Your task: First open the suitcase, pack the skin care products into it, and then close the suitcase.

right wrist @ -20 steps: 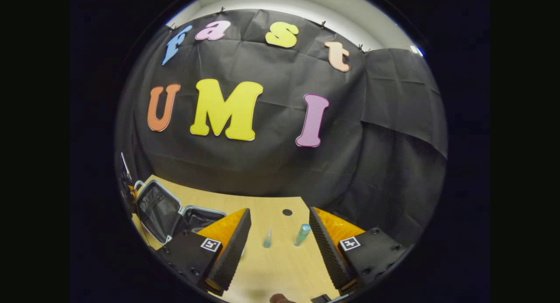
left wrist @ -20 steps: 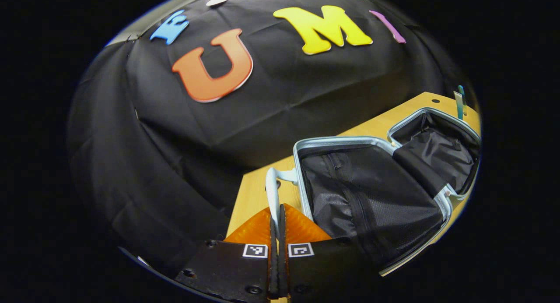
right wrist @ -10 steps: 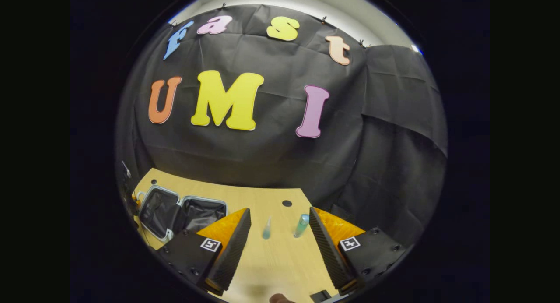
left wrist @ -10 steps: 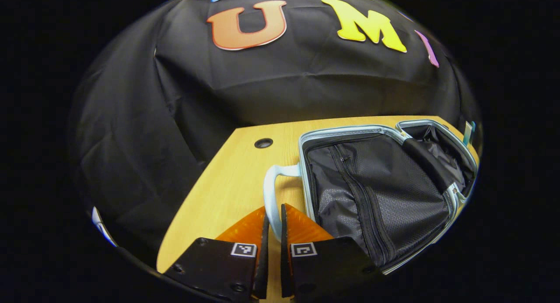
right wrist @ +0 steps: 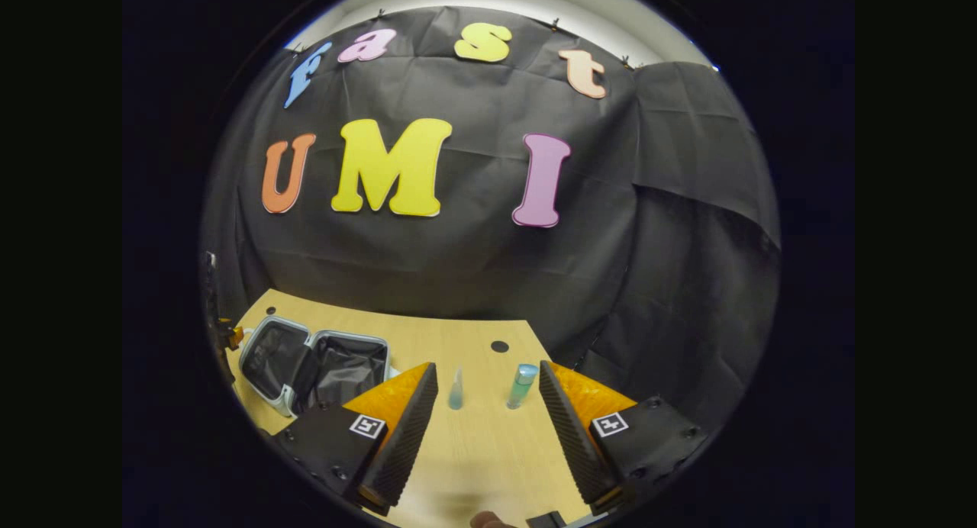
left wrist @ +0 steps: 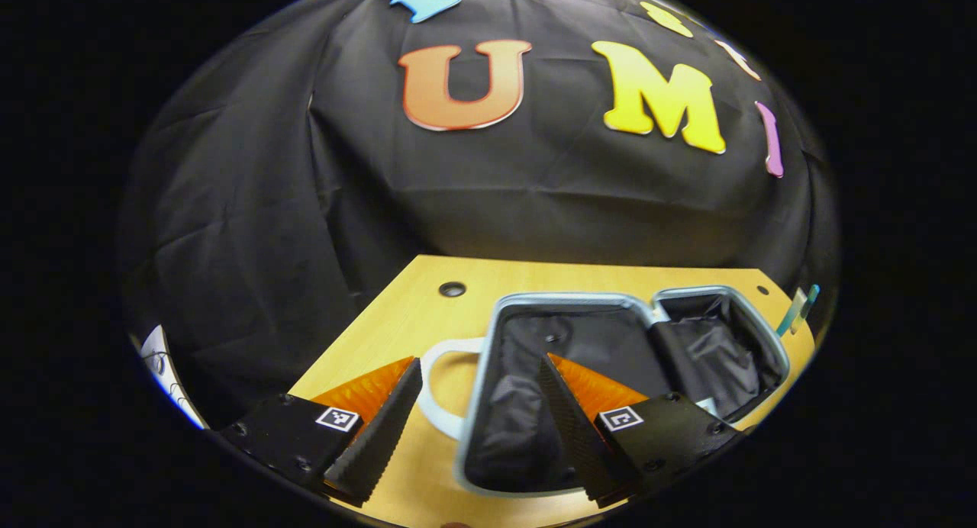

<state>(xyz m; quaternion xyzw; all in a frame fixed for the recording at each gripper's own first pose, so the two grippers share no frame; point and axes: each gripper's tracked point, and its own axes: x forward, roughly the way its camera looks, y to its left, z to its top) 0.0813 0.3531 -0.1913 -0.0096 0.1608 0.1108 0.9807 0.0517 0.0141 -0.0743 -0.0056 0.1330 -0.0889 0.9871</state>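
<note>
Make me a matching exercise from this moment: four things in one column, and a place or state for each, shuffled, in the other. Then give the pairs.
Things:
1. suitcase
2. suitcase handle
3. capped bottle
4. left gripper

States:
A. standing upright on the table
B. lying open, dark lining showing
C. open, holding nothing
D. pale loop, between the open fingers in the left gripper view

Pairs: 1-B, 2-D, 3-A, 4-C

Left gripper [left wrist: 475, 429]: fingers spread wide, nothing between them, tips pointing forward and slightly downward. Right gripper [right wrist: 487, 429]: likewise spread wide and unloaded, fingers [right wrist: 401, 436] angled forward and down, level with one another.
</note>
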